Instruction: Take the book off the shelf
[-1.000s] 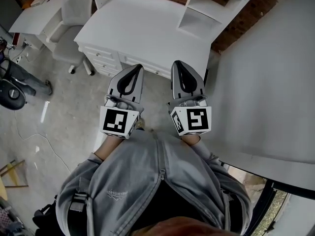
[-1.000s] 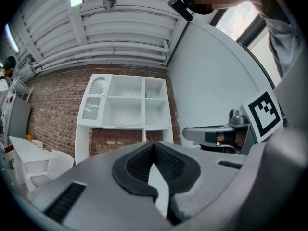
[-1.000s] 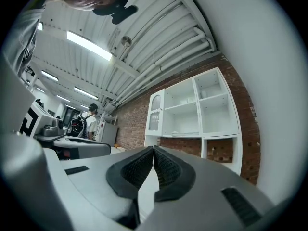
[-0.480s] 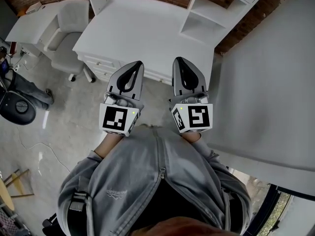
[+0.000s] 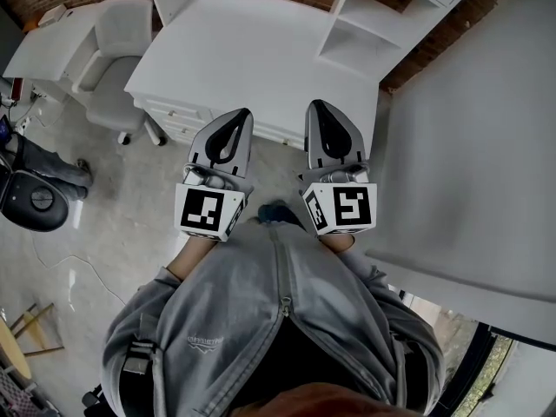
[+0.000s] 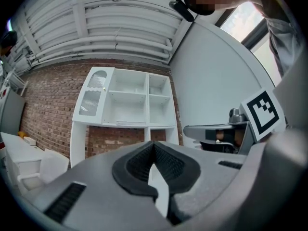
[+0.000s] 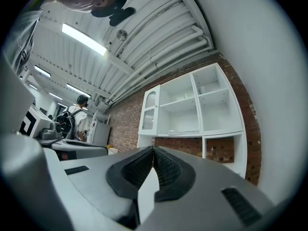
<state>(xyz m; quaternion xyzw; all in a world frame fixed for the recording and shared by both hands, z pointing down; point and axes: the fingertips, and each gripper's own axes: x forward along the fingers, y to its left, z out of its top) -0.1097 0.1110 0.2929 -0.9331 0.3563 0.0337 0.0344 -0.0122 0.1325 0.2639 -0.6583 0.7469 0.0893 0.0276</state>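
While we hold both tools level and side by side over the smooth grey concrete floor (image 5: 113,224), the left gripper (image 5: 236,115) is clenched: its 2 black pads, ribbed like fine mesh, meet at the tips with nothing between them. We see the right gripper (image 5: 318,109) pressed together and empty in the same way. Each has a rounded grey plastic shell tapering to a point, and each carries a white cube (image 5: 208,214) printed with black square markers near our wrists. Our grey sweatshirt (image 5: 243,320), soft and zipped down the middle, fills the bottom of the head view.

Ahead stands a white desk (image 5: 261,50) with a flat matte top and panelled drawers, and beside it a pale padded swivel chair (image 5: 117,68). Behind the desk, against a rough red brick wall (image 6: 48,109), rises the white shelf unit (image 6: 125,85), boxy and divided into open compartments, with 1 arched door of ribbed glass (image 6: 91,93) at its left. The book (image 6: 127,123) appears as a thin, pale, flat shape lying on the bottom board of the wide middle compartment, well apart from both grippers; we cannot make out its cover. A smooth white wall (image 5: 469,146) runs along our right.
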